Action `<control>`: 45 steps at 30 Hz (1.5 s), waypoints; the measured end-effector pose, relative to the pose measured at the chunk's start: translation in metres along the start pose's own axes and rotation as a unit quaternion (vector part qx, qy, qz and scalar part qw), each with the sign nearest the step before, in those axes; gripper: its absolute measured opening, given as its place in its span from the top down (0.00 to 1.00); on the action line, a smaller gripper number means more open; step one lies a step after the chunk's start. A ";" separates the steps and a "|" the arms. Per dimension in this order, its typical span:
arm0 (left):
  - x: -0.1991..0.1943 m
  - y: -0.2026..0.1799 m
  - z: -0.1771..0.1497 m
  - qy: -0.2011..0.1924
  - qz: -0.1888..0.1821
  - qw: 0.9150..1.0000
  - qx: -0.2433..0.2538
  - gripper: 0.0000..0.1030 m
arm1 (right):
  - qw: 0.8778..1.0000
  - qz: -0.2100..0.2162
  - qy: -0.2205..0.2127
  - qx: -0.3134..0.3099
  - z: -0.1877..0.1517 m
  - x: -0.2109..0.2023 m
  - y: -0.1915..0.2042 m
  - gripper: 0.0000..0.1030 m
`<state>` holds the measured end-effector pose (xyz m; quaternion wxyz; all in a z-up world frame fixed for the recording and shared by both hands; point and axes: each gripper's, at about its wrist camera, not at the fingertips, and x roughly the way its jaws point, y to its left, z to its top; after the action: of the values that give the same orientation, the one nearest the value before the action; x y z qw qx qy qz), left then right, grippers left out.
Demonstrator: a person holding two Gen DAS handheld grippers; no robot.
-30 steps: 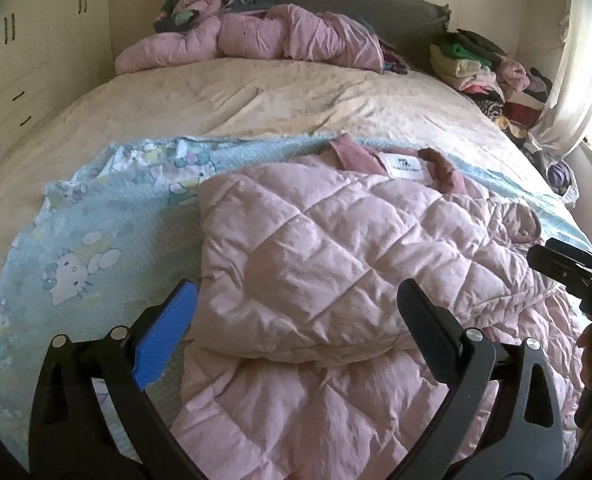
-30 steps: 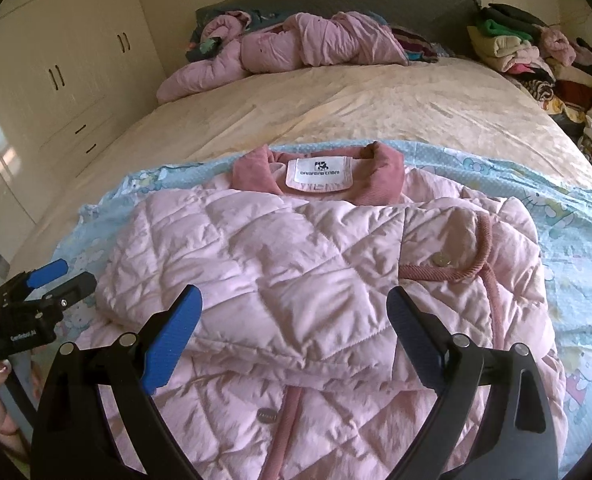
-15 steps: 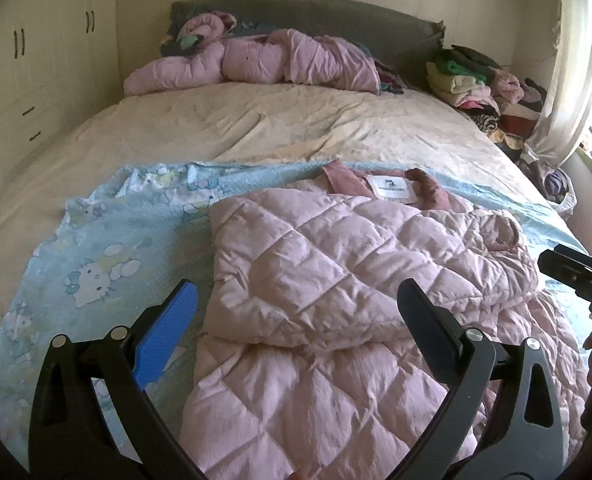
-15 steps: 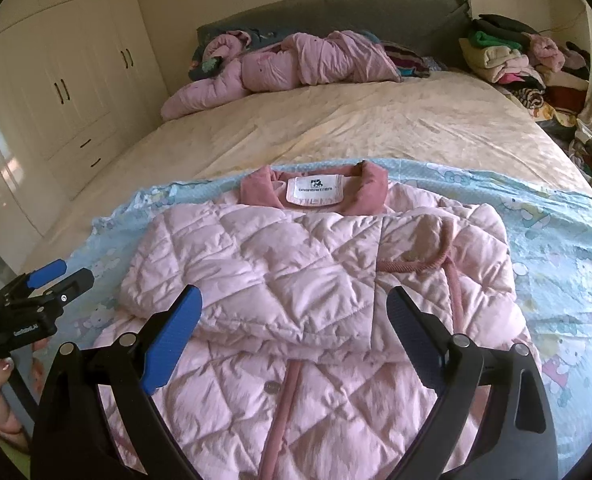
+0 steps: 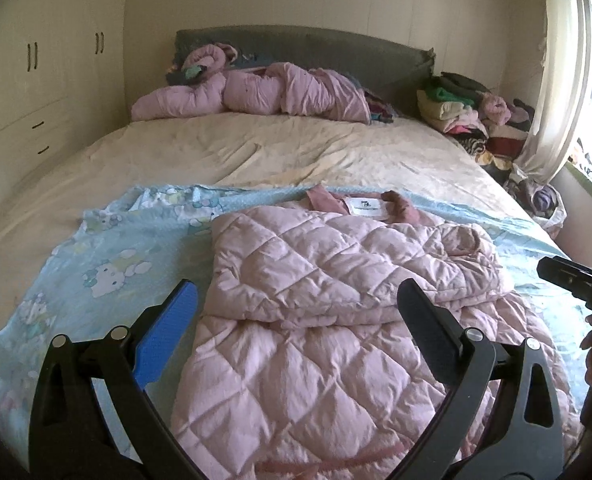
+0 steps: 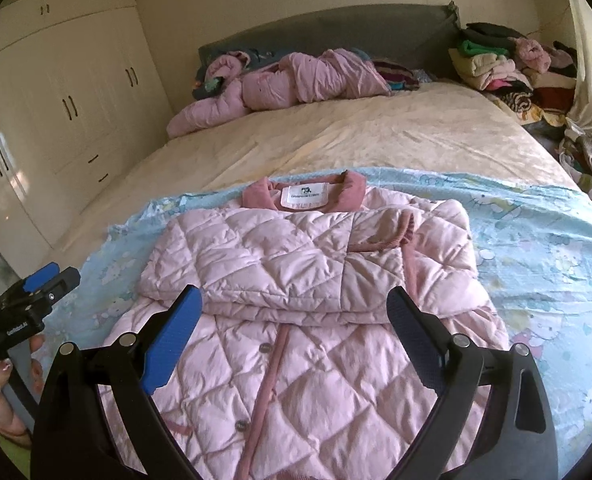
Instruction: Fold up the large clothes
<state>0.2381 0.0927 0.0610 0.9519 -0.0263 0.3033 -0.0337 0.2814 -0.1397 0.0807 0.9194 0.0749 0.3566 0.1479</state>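
Note:
A pink quilted jacket (image 5: pixel 336 280) (image 6: pixel 308 280) lies flat on a light blue cartoon-print sheet (image 5: pixel 108 264) (image 6: pixel 544 248) on the bed. Both sleeves are folded across its chest; the collar with a white label (image 6: pixel 305 196) points to the headboard. My left gripper (image 5: pixel 296 308) is open and empty above the jacket's lower left part. My right gripper (image 6: pixel 294 312) is open and empty above the jacket's lower middle. Each gripper also shows at the edge of the other's view, the right one (image 5: pixel 576 280) and the left one (image 6: pixel 36 300).
A second pink jacket (image 5: pixel 256 92) (image 6: pixel 280 80) lies crumpled by the grey headboard. A pile of folded clothes (image 5: pixel 468 116) (image 6: pixel 504 68) stands at the far right beside a curtain (image 5: pixel 556 80). Cream wardrobes (image 6: pixel 56 112) line the left wall.
Both grippers have drawn back and up from the jacket, so more of its lower half and the bed shows. The jacket has not moved.

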 end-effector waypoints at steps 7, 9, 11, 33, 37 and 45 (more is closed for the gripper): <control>-0.023 -0.005 -0.018 -0.002 0.004 1.000 -0.002 0.09 | 1.000 0.002 -0.012 0.002 -0.016 -0.030 -0.001 0.04; -0.030 -0.007 -0.023 -0.003 0.003 1.000 -0.001 0.09 | 1.000 0.005 -0.014 0.001 -0.020 -0.037 0.000 0.04; -0.035 -0.007 -0.026 -0.004 0.002 1.000 -0.002 0.09 | 1.000 0.006 -0.018 0.000 -0.024 -0.043 0.000 0.04; -0.081 -0.012 -0.076 0.008 0.010 1.000 -0.004 0.09 | 1.000 -0.002 -0.015 -0.016 -0.076 -0.098 -0.010 0.04; -0.081 -0.006 -0.090 0.023 0.022 0.999 -0.007 0.09 | 1.000 -0.008 0.002 -0.012 -0.092 -0.096 -0.021 0.04; -0.083 0.008 -0.112 0.047 0.047 0.998 -0.017 0.09 | 0.999 -0.015 0.031 0.002 -0.123 -0.097 -0.044 0.04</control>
<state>0.1058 0.1039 0.0170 0.9366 -0.0269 0.3491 0.0151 0.1400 -0.2083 0.0414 0.9098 0.0666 0.3865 0.1356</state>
